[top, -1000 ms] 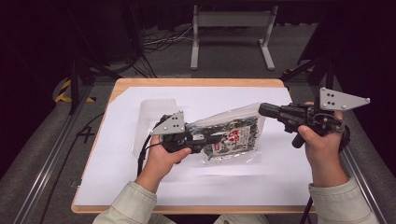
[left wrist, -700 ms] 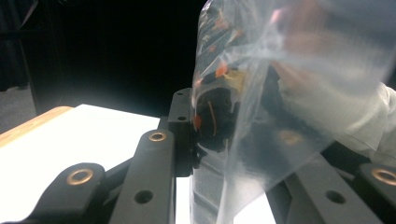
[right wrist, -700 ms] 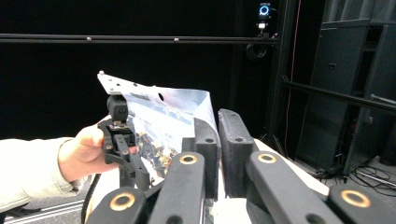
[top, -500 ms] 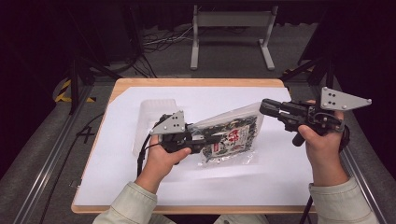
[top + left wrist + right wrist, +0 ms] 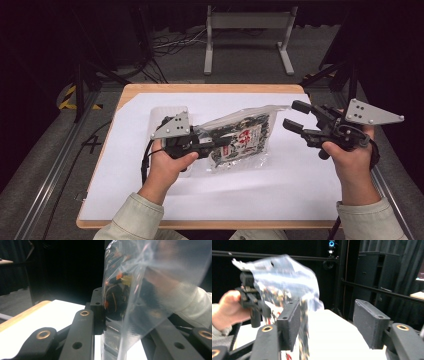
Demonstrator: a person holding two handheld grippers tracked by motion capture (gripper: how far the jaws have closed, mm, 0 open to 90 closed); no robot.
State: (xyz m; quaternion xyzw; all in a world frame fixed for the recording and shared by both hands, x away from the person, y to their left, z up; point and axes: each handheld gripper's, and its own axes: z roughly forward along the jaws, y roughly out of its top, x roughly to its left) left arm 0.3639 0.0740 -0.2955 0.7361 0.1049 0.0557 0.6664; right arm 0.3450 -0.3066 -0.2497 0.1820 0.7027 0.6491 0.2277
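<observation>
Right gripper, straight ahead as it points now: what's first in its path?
Most likely the clear plastic bag, at the edge nearest it. The right gripper, jaws just opened with nothing between them, points at that edge; the left gripper holds the bag's other end. Depth is uncertain.

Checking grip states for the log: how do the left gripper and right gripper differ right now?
The left gripper is shut on the clear plastic bag of dark packets; the right gripper is open, its jaws having just been opening, nothing between them. The left holds the bag's near-left end; the right sits just off the bag's far-right corner. Both are hand-held, black, two-jawed, with a grey plate on top.
</observation>
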